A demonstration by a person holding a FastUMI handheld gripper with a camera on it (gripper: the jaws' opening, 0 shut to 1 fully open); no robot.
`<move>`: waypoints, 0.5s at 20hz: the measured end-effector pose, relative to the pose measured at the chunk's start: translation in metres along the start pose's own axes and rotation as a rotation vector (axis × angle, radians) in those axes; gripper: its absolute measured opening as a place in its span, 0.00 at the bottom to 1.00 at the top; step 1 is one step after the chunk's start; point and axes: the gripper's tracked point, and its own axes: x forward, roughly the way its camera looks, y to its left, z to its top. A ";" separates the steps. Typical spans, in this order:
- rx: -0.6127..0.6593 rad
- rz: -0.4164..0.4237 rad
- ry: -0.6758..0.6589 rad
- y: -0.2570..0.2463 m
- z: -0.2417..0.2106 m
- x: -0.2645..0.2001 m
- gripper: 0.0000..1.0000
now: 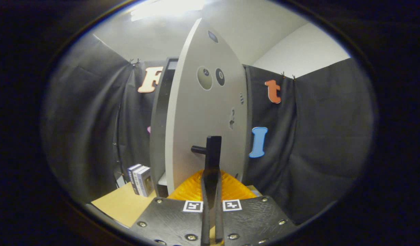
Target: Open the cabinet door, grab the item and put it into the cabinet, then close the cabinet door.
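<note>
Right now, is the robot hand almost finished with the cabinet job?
Not yet. The cabinet door already stands partly open. The gripper is shut on the door handle. The box beside the cabinet still waits outside, so putting it in and closing up remain.

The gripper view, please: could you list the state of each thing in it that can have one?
cabinet door: swung open, edge-on ahead of the fingers.
door handle: clamped between the fingers.
gripper: shut on the handle.
boxes: upright on the table beside the cabinet.
</note>
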 end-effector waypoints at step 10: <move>-0.008 -0.171 0.036 -0.116 -0.017 -0.021 0.01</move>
